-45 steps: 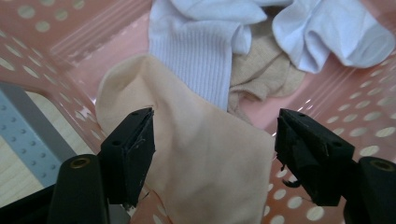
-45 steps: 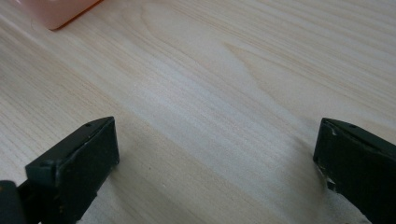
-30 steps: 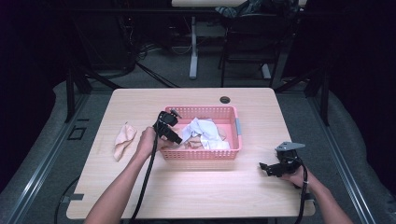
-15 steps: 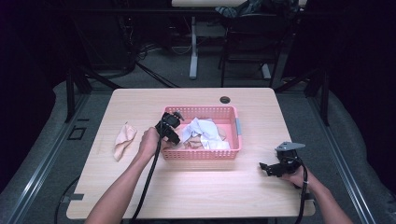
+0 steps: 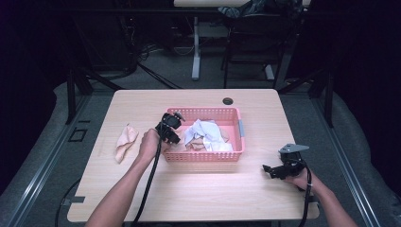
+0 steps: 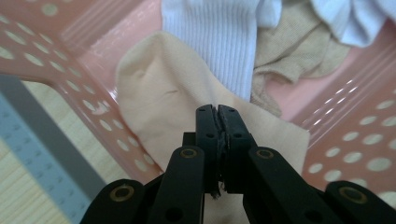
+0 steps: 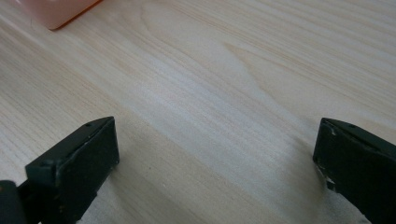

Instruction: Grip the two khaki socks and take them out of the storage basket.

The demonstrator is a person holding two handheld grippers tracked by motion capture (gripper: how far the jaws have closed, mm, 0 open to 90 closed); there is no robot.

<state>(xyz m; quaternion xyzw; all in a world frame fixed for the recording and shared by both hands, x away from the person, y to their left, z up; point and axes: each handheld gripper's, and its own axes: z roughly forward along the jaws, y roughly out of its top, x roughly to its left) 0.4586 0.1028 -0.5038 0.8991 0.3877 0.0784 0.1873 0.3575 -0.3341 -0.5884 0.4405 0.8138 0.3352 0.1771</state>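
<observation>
A pink perforated basket (image 5: 203, 156) stands mid-table with white and tan socks (image 5: 204, 135) piled in it. My left gripper (image 5: 176, 138) reaches over its left wall. In the left gripper view its jaws (image 6: 217, 109) have just been closing and now stand together, pinching a fold of a peach sock (image 6: 163, 93) that lies against the basket wall (image 6: 60, 60). A white ribbed sock (image 6: 224, 42) and a tan sock (image 6: 289, 51) lie just beyond. My right gripper (image 5: 267, 169) rests on the table at the front right, open (image 7: 217, 140) over bare wood.
Another peach sock (image 5: 125, 141) lies on the table left of the basket. A black cable hole (image 5: 228, 100) sits near the far edge. A corner of the basket (image 7: 60, 9) shows far off in the right gripper view. Chairs and desk legs stand behind the table.
The left hand has dipped slightly deeper into the basket's left end. The right hand and its gripper have stayed in place.
</observation>
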